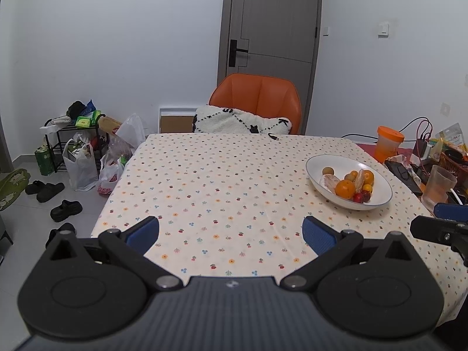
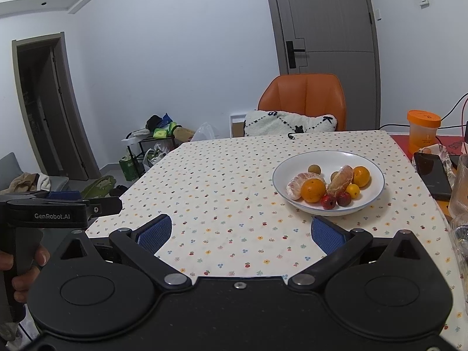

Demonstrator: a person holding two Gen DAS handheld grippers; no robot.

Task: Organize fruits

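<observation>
A white bowl point(image 2: 328, 204) sits on the right side of the worktop point(image 1: 222, 181), which has a cloth with little flowers on it. All the fruit is in the bowl. There is a big orange point(image 2: 313, 190) at the front, a second orange point(image 2: 361, 176) behind it, a small yellow fruit point(image 2: 352, 190), two little red fruits point(image 2: 336, 200), two small brownish round fruits point(image 2: 314, 169) and two peeled orange pieces point(image 2: 340, 179). The left gripper point(image 1: 231, 232) hangs over the near edge of the worktop with its jaws wide apart and nothing between its blue pads point(image 1: 317, 235). The right gripper point(image 2: 241, 232) is just beside it, also low over the near edge, with jaws wide and holding nothing. The bowl is a little way ahead of the right gripper and off to the right of the left one. In the right wrist view, a hand point(image 2: 25, 266) grips the handle of the left gripper. Behind the worktop stands an orange chair point(image 1: 256, 99) with a white fluffy cushion point(image 1: 241, 121) on it. To the right of the bowl are an orange cup point(image 2: 423, 130), a dark phone point(image 2: 432, 175) and a clear glass point(image 1: 440, 182).
</observation>
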